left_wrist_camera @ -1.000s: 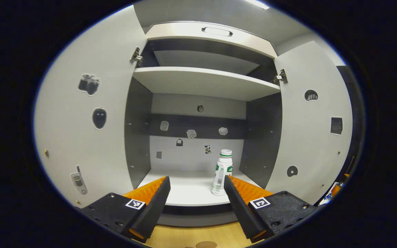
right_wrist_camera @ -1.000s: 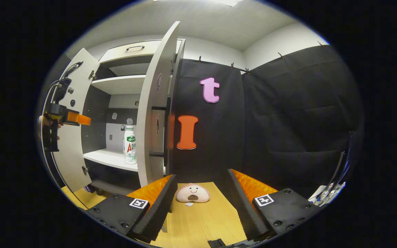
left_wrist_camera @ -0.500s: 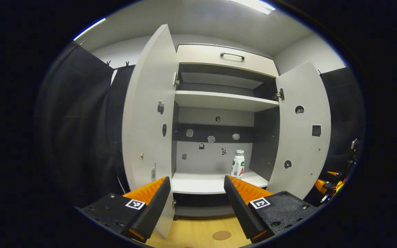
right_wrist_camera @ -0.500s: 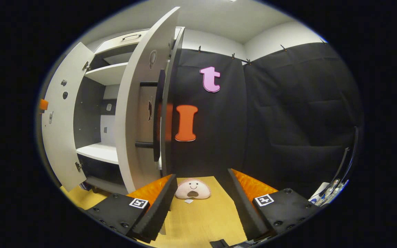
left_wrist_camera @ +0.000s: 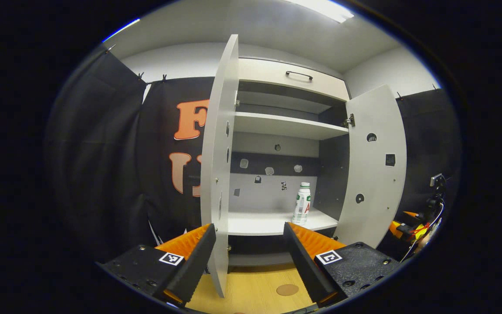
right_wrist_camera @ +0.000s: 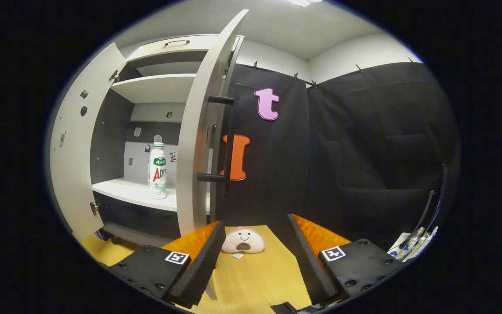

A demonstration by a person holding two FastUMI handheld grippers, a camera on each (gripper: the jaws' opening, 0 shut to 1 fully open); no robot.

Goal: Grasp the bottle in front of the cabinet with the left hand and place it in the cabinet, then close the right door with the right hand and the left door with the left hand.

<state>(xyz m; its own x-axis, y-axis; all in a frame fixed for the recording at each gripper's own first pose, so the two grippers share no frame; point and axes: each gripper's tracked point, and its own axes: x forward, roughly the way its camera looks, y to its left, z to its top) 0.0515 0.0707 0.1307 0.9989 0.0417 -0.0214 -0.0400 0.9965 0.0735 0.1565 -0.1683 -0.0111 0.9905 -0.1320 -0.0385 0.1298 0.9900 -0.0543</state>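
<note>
the left gripper (left_wrist_camera: pixel 249 233) is held spread and empty before the left door (left_wrist_camera: pixel 218 174). the bottle (left_wrist_camera: pixel 302 203) is stood upright on the cabinet's lower shelf (left_wrist_camera: pixel 259 222). the right gripper (right_wrist_camera: pixel 255 235) is spread beside the right door (right_wrist_camera: pixel 196 144).

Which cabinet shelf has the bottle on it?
The lower shelf; the bottle stands upright at its right end, while the upper shelf looks bare.
</note>
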